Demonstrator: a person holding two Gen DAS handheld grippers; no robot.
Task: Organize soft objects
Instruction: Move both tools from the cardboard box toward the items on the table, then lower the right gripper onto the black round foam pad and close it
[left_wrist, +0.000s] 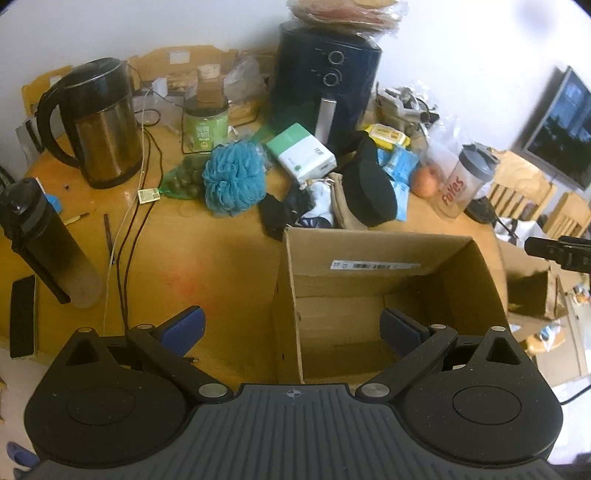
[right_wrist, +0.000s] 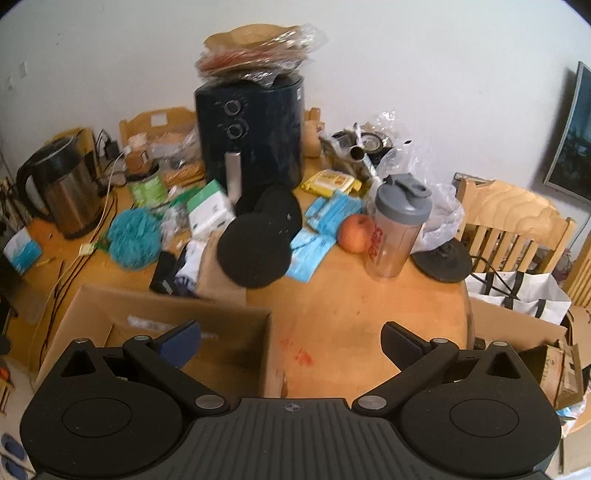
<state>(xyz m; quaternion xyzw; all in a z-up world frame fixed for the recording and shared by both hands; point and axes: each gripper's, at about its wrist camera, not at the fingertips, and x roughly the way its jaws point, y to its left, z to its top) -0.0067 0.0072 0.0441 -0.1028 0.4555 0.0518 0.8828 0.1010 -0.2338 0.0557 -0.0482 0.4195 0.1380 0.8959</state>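
Both grippers empty, fingers spread wide: left gripper (left_wrist: 291, 328) hangs over the near-left corner of the open cardboard box (left_wrist: 384, 258), right gripper (right_wrist: 291, 341) sits over bare table just right of that box. Box looks empty inside (only a barcode label on the far wall). Soft stuff is bunched just behind the box's far edge: teal bath pouf (left_wrist: 234, 179) to the left, dark and white socks (left_wrist: 295, 212) touching the box rim, black round foam pads (right_wrist: 258, 240) leaning on each other, blue cloth packets (right_wrist: 325, 218) beside them. Risks, as a guess: the pile is tangled, so a pinch on a sock may drag its neighbour or the tan pouch along; the pads are wide and may slip from a narrow pinch; the apple (right_wrist: 356, 233) and shaker bottle (right_wrist: 397, 229) stand near the right side of the pile and a sweep could roll or tip them; loose cables (left_wrist: 129, 229) run down the left (snag hazard for the left arm); the light box may slide if bumped. Surface: round wooden table (right_wrist: 351, 332), faint red stains near the front edge, very cluttered, with kettle (left_wrist: 98, 122) and air fryer (left_wrist: 328, 81) at the back. Room: plain white wall, wooden chairs (right_wrist: 517, 229) to the right, a screen on the right wall.
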